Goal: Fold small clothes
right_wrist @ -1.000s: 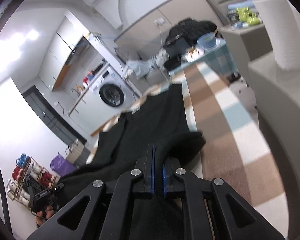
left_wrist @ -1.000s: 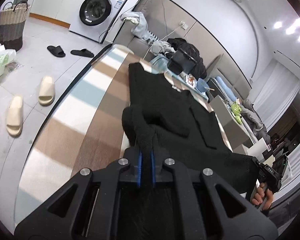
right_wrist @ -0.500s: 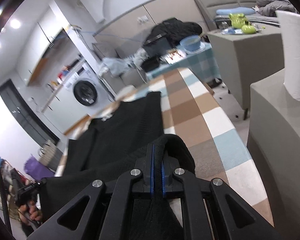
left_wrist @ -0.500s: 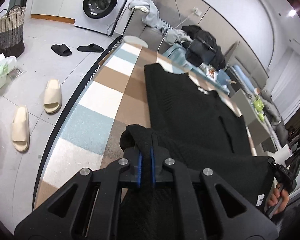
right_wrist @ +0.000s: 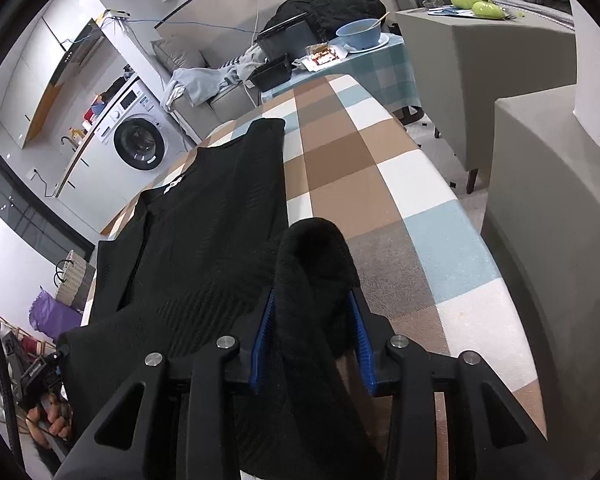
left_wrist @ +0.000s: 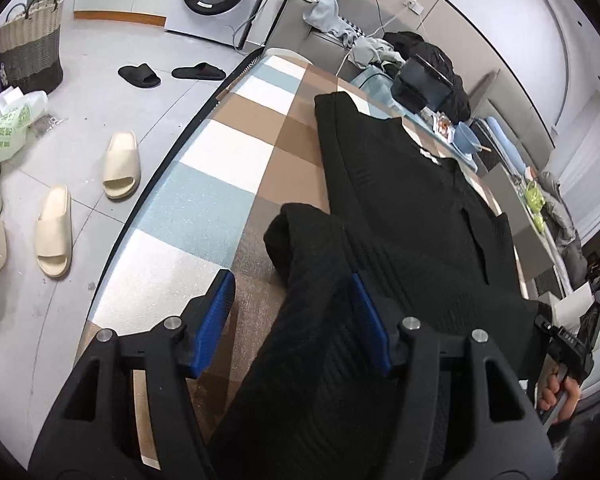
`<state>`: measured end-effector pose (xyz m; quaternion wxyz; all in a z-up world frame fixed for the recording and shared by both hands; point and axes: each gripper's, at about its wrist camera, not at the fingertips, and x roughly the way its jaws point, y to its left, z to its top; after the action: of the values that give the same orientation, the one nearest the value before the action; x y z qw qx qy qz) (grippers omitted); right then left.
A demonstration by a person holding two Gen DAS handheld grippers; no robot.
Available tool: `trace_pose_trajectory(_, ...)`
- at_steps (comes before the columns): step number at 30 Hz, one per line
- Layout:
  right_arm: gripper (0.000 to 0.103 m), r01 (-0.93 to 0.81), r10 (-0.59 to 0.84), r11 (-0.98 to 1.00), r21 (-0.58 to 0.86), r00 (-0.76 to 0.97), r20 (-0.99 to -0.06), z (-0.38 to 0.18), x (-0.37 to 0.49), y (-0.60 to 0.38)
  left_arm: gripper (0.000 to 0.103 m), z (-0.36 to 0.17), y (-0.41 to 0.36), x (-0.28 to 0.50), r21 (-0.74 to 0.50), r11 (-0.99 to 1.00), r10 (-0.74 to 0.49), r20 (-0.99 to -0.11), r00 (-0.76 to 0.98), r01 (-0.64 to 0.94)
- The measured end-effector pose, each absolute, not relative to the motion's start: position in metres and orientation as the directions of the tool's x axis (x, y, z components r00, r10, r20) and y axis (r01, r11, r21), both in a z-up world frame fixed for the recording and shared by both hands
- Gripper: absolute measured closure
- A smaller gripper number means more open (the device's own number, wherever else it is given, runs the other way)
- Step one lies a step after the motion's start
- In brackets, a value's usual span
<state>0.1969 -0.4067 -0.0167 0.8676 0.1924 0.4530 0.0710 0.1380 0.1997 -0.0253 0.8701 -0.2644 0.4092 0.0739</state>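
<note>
Both the left tongs (left_wrist: pixel 292 322) and the right tongs (right_wrist: pixel 311 340) have just been opening and are releasing the soft, limp black sweater (left_wrist: pixel 400 208) lying on the checked table (left_wrist: pixel 220 168), likely best pinched at its thick near corners.

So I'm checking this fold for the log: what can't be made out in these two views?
- Black garment, near hem: both wrist views, hidden behind the left gripper and right gripper.
- Its white neck label: too small to read.
- Checked table, near edge: covered by gripper bodies.
</note>
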Motion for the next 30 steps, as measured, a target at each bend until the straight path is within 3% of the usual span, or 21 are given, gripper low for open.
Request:
trace_pose_trajectory(5, 0.061, 0.035, 0.294, 0.922, 0.385, 0.581, -0.759, -0.018, 0.198, -0.397, 0.046, -0.029, 0.188, 0.145, -0.387, 0.870, -0.113, -0.759, 0.642, -0.305)
trace_pose_trajectory(30, 0.058, -0.012, 0.288, 0.939, 0.343, 0.571, -0.769, -0.019, 0.199, -0.383, 0.046, -0.037, 0.169, 0.149, -0.344, 0.898, -0.115, -0.783, 0.611, -0.272)
